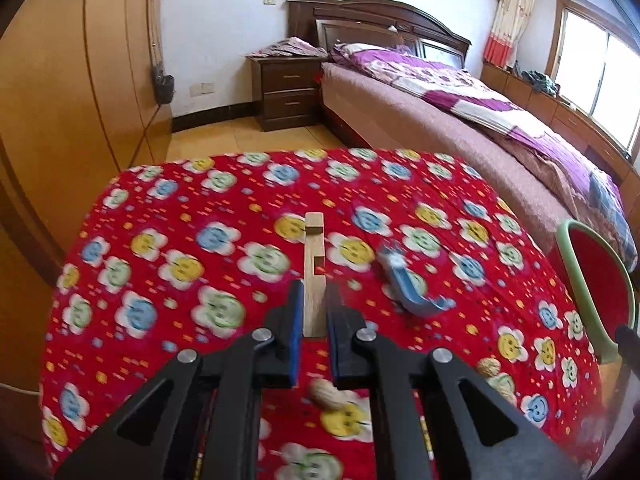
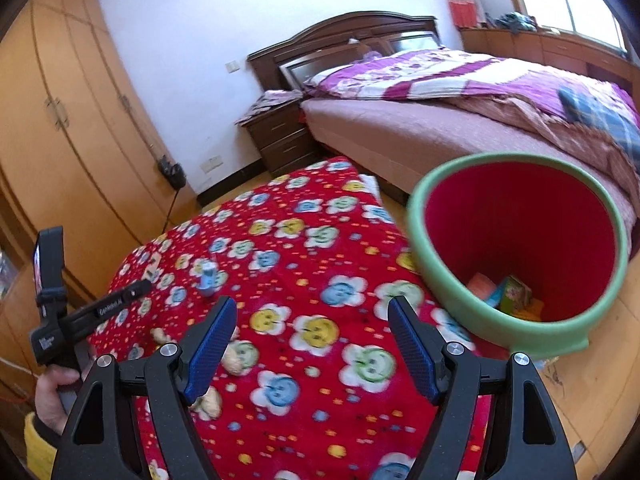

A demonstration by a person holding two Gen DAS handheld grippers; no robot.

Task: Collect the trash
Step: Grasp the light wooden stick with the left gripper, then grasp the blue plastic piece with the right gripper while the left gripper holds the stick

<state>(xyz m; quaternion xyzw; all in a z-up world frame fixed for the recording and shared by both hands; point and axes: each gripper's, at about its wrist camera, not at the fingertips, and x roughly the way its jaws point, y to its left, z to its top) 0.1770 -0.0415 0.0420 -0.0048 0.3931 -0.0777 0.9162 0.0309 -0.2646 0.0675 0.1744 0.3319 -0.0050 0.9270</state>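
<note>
The left tool [image 1: 313, 312] holds a notched wooden stick [image 1: 313, 276] between its narrow fingers, above the red flowered counter [image 1: 160, 220]. The stick's long axis runs along the fingers and points away from the camera. I think it should stay level on the way to the green bin [image 2: 516, 332] at the right. The right tool [image 2: 312, 344] is wide open, holding nothing, beside the bin.

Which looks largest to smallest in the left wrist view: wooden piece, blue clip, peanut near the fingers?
1. wooden piece
2. blue clip
3. peanut, smallest though nearest the camera.
</note>
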